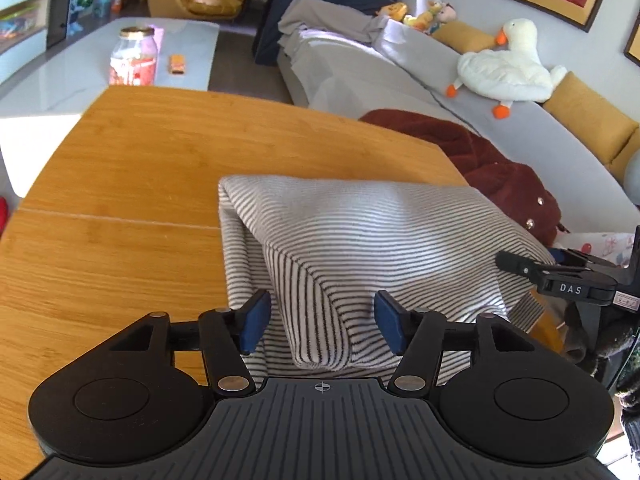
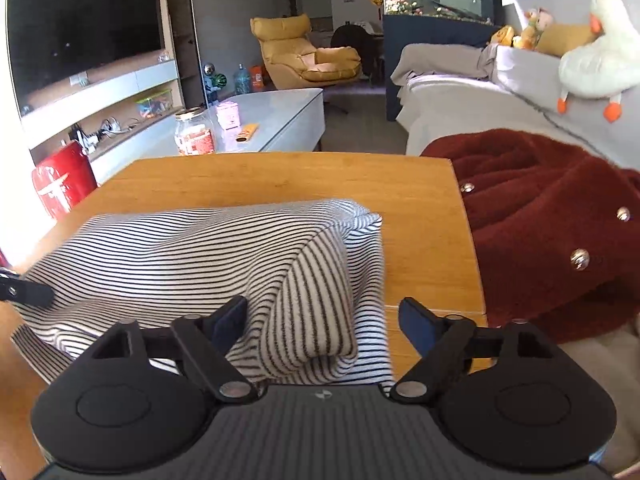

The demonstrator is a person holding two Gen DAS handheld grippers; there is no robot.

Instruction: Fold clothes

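Note:
A black-and-white striped garment (image 1: 372, 240) lies partly folded on the wooden table (image 1: 140, 168); it also shows in the right wrist view (image 2: 180, 256). My left gripper (image 1: 322, 320) is open, its blue pads on either side of a raised fold at the garment's near left corner. My right gripper (image 2: 322, 320) is open around a raised fold (image 2: 316, 312) at the near right corner. The right gripper also shows in the left wrist view (image 1: 560, 280) at the garment's right edge. The left gripper's tip shows in the right wrist view (image 2: 24, 292) at the left.
A dark red fleece jacket (image 2: 552, 232) with snap buttons lies off the table's right edge on a grey sofa (image 1: 520, 136). A white goose plush (image 1: 504, 68) sits on the sofa back. A glass jar (image 2: 194, 132) stands on a white coffee table (image 2: 280, 116) beyond.

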